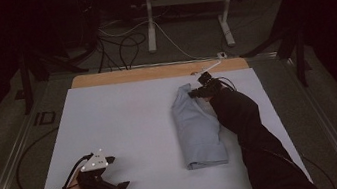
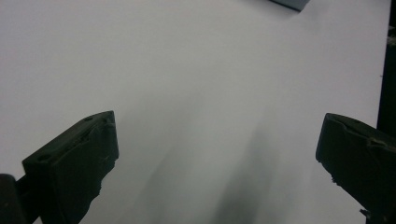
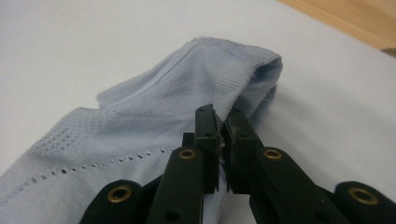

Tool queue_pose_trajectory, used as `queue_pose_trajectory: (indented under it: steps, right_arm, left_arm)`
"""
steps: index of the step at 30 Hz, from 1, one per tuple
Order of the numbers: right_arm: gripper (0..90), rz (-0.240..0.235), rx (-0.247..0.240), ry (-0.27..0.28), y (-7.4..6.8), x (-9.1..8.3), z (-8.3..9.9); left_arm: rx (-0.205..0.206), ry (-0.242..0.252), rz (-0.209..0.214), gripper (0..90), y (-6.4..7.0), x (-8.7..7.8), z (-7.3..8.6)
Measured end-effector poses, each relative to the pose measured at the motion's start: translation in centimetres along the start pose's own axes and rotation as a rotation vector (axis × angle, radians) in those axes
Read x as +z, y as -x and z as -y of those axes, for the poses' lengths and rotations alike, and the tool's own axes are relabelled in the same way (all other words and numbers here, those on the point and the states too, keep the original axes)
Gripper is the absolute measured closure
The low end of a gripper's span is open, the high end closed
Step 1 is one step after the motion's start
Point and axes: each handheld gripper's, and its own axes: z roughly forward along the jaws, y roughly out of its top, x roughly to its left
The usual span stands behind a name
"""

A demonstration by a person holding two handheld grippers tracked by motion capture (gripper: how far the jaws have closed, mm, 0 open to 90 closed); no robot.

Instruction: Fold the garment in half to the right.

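Note:
A light blue folded garment (image 1: 197,130) lies lengthwise on the right half of the white sheet (image 1: 124,116). Its far end is bunched and lifted a little off the sheet. My right gripper (image 1: 197,91) is at that far end, and in the right gripper view the gripper (image 3: 223,116) has its jaws closed on the garment's (image 3: 154,107) ribbed edge. My left gripper (image 1: 118,172) rests near the table's front left, open, nothing between its jaws. In the left gripper view this gripper (image 2: 217,135) faces bare sheet, with a corner of the garment (image 2: 289,3) far off.
A strip of wooden tabletop (image 1: 153,72) shows beyond the sheet's far edge. Behind the table, cables (image 1: 123,43) lie on the floor around a white desk leg (image 1: 150,26). A metal rail (image 1: 10,163) runs along the table's left side.

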Motion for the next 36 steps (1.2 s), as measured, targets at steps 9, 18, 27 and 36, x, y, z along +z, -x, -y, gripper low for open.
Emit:
queue_pose_trajectory:
  steps: [9, 18, 27, 36]
  right_arm:
    - [85.2, 0.03, 0.001, -0.031, 0.5, 1.1, 0.6]
    - [67.3, 0.035, -0.01, -0.059, 0.1, 1.0, 0.3]
    - [28.6, -0.015, -0.058, 0.011, -1.7, -1.8, -0.5]
    - [16.4, -0.129, -0.131, 0.081, -4.8, -4.3, -0.3]
  left_arm:
    - [-0.011, 0.0, -0.016, 0.3, -0.4, -0.3, 0.6]
    - [-0.026, 0.022, -0.03, 0.3, -0.7, -0.7, 0.7]
    - [-0.023, 0.023, -0.034, 0.3, -0.7, -0.9, 0.6]
    - [-0.025, 0.027, -0.029, 0.3, -0.6, -1.0, 0.7]
